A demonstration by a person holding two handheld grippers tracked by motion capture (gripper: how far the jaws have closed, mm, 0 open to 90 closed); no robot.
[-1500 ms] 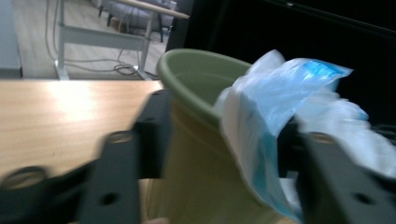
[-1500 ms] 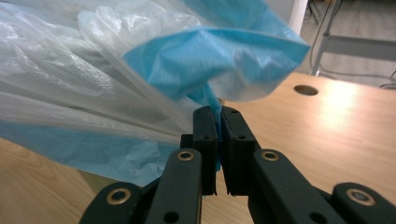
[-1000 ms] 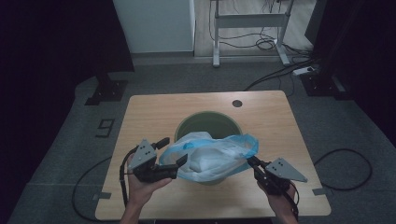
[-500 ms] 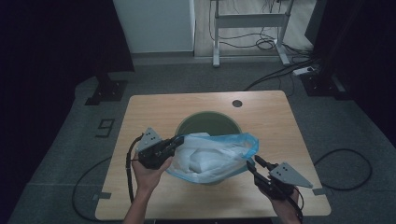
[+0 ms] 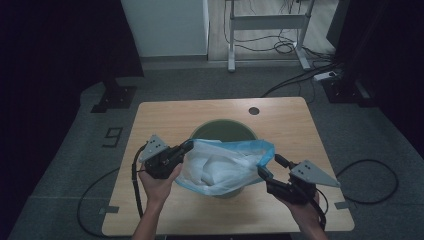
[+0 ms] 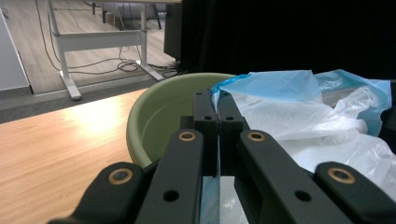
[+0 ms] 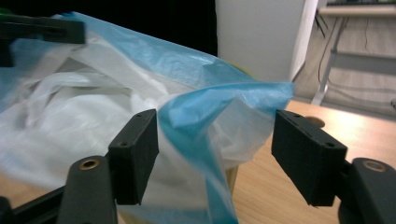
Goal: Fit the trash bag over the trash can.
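Your left hand-held gripper (image 5: 184, 148) has its jaws pressed together on the blue hem of the plastic bag (image 5: 225, 167); in the left gripper view the film runs straight down between the two closed jaws, just inside the rim of the green bin (image 6: 154, 116). Your right hand-held gripper (image 7: 212, 158) stands wide open, with the bag's far corner bulging between its jaws but not pinched. The bag itself lies draped over the near half of the bin, which stands in the middle of the counter (image 5: 160, 117).

The step in hand looks like fitting the bag as a liner. To do it well, close the right jaws on the folded blue hem, not on the thin white film below it, which would likely stretch or slip. Take a good bite, then draw the two hands apart so the mouth opens evenly before you carry it over the rim.

The far half of the rim is bare, so that is where the hem has to go. You have open counter on both sides of the bin and behind it, up to the small round hole (image 5: 254, 110) near the far edge. Your right hand (image 5: 305, 207) works close to the near edge of the counter, so lift rather than pull toward yourself.
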